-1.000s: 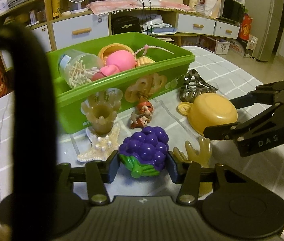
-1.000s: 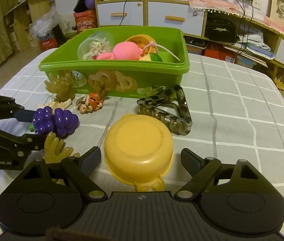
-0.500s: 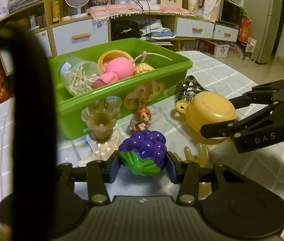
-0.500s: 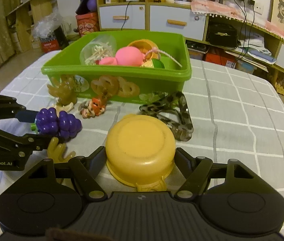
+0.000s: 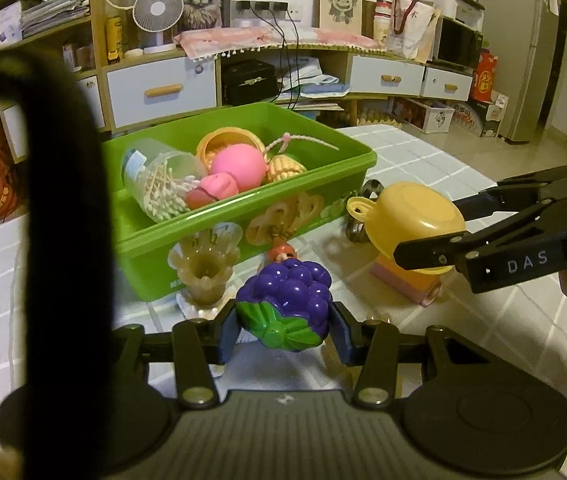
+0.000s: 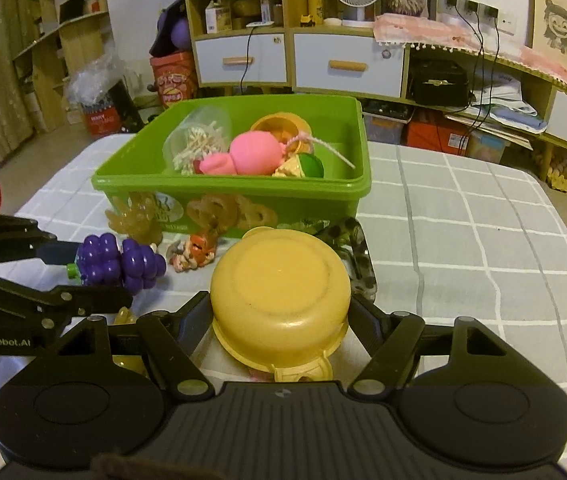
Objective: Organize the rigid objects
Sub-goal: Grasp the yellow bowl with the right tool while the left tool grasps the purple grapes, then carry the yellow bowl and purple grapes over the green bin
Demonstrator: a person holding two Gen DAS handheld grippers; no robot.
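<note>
My left gripper (image 5: 283, 330) is shut on a purple toy grape bunch (image 5: 285, 300) and holds it above the table, in front of the green bin (image 5: 243, 216). It also shows in the right wrist view (image 6: 119, 262). My right gripper (image 6: 281, 320) is shut on an upturned yellow bowl (image 6: 281, 294), lifted off the table; it also shows in the left wrist view (image 5: 413, 222). The bin (image 6: 235, 194) holds a cotton-swab jar, a pink ball and other toys.
On the checked tablecloth (image 6: 463, 240) in front of the bin lie an amber cup (image 5: 205, 272), a small figurine (image 6: 195, 250), a patterned hair clip (image 6: 357, 252) and a pink-and-orange block (image 5: 407, 280). Shelves and drawers stand behind the table.
Both grippers have risen from the table. The left lifted the grape bunch, the right closed on the yellow bowl and lifted it, uncovering a pink-and-orange block beneath.
</note>
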